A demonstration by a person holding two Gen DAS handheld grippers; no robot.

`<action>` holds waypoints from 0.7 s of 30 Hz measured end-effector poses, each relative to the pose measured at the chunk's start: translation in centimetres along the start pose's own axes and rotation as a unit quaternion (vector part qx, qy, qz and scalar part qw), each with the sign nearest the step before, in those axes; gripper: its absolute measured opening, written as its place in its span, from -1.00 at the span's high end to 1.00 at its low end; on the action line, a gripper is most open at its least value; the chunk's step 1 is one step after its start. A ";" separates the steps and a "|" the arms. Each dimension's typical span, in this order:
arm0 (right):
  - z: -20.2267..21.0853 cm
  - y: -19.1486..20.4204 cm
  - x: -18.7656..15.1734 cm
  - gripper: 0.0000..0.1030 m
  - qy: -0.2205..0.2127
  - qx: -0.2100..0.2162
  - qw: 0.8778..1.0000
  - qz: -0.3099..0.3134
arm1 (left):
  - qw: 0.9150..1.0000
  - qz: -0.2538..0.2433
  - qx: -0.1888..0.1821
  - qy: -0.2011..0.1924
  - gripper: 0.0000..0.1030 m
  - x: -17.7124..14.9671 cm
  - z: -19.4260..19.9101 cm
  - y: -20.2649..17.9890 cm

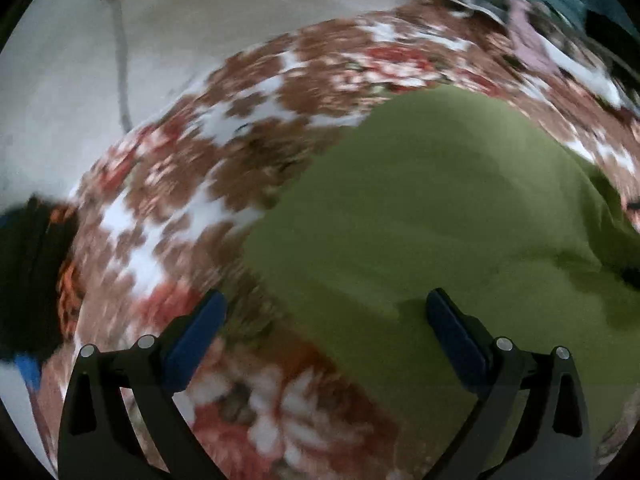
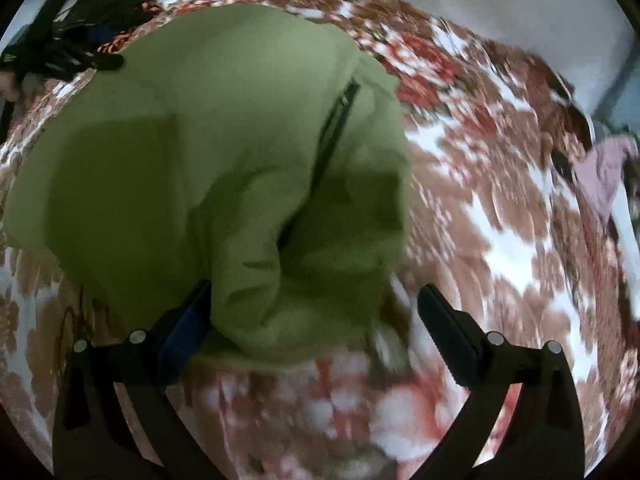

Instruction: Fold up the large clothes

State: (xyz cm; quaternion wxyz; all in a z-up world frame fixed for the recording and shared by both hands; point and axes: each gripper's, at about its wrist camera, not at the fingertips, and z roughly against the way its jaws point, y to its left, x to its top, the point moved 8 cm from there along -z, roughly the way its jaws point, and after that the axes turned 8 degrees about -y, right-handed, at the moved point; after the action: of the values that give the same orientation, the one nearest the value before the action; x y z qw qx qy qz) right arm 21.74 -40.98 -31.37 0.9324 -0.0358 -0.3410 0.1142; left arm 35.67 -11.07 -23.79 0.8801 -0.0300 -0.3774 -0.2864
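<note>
A large olive-green garment (image 2: 192, 152) with a dark zipper (image 2: 336, 128) lies on a floral bedspread (image 2: 500, 208). In the left wrist view the green garment (image 1: 420, 208) spreads flat ahead and to the right. My left gripper (image 1: 326, 312) is open above the garment's near edge, its right finger over the green cloth and its left finger over the bedspread (image 1: 180, 184). My right gripper (image 2: 314, 300) is open too, and a rumpled fold of the garment bulges between its fingers, against the left one. Both views are motion-blurred.
A dark bag with orange trim (image 1: 36, 272) sits at the bed's left edge, seen again as a dark bag (image 2: 80, 28) in the right wrist view. Pinkish clothes (image 2: 604, 176) lie at the right side. A pale wall (image 1: 240, 8) rises behind the bed.
</note>
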 end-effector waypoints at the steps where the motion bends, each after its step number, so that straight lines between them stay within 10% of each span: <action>1: 0.3 -0.2 -0.3 -0.90 0.002 -0.002 1.000 -0.002 | 1.000 0.008 0.004 0.001 -0.89 -0.1 0.8 0.3; 9: 5.3 -3.4 -1.8 -0.91 0.042 -0.014 0.999 -0.016 | 0.988 0.152 0.001 0.012 -0.89 -2.8 11.5 -1.6; 21: 7.3 -0.8 7.5 -0.91 0.022 0.055 0.993 -0.107 | 0.986 0.150 0.026 0.064 -0.90 -5.6 15.3 -5.0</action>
State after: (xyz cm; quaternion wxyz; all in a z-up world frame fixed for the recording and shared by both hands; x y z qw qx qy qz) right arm 22.81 -40.03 -20.97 0.9470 0.0493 -0.3160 0.0313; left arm 20.01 -8.42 -17.52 0.9360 -0.0448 -0.3187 -0.1423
